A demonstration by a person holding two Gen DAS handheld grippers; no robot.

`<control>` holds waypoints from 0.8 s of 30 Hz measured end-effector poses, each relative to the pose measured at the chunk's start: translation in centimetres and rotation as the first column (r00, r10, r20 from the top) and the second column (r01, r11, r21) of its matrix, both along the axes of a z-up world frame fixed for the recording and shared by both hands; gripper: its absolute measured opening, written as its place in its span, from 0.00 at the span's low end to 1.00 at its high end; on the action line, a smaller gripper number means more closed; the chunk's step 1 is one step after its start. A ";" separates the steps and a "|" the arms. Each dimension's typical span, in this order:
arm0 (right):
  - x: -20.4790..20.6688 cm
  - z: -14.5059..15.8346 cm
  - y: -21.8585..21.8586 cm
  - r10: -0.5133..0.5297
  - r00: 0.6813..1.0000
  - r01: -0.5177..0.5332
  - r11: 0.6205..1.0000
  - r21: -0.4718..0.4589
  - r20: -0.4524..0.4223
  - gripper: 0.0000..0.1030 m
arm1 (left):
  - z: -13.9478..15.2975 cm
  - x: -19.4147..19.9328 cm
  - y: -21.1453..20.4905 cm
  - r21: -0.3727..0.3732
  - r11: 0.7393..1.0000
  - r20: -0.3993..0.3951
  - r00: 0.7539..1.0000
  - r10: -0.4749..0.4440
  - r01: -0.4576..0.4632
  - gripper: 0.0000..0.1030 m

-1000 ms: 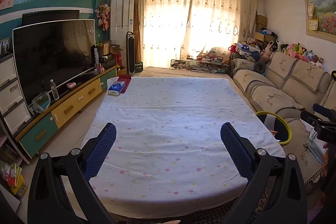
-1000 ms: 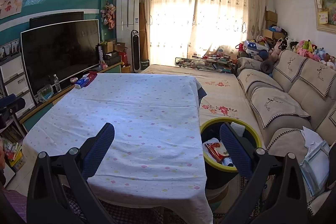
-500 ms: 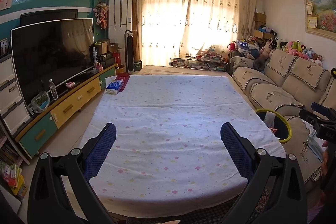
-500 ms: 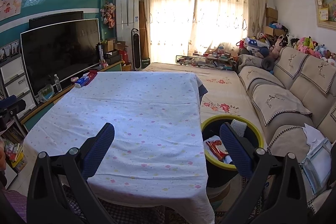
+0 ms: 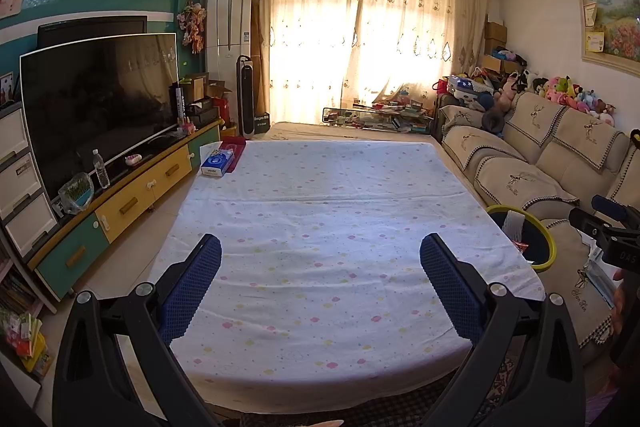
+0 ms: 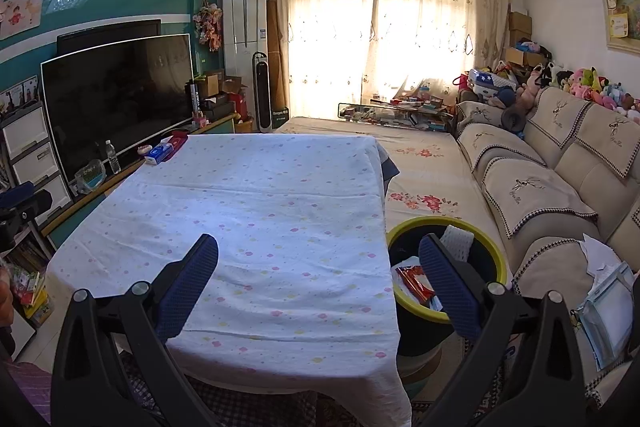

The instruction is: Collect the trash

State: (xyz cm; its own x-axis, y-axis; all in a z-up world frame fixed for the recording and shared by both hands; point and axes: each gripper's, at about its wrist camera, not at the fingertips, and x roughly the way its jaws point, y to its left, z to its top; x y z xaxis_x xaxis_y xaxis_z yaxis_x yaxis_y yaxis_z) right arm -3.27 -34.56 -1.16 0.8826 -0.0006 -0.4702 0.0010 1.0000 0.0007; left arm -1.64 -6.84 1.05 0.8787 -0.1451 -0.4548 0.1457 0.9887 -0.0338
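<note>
Both tongs spread, empty. Bin (image 6: 446, 267) sits right of desk (image 6: 260, 207), just under right tongs (image 6: 318, 281); left tongs (image 5: 320, 283) farther. No loose trash visible on desk.

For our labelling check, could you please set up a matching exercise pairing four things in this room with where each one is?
Things:
1. tissue box
2. water bottle
3. trash bin
4. red wrapper

Places:
A. inside the bin
B. on the TV cabinet, in front of the TV
C. on the far left corner of the covered table
D. on the floor between the table and the sofa

Pairs: 1-C, 2-B, 3-D, 4-A
</note>
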 end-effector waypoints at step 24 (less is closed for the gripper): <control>0.3 -0.5 0.0 0.014 1.000 -0.014 1.000 0.012 -0.009 0.93 | -0.2 0.0 -0.2 -0.010 1.000 -0.004 1.000 -0.013 0.013 0.95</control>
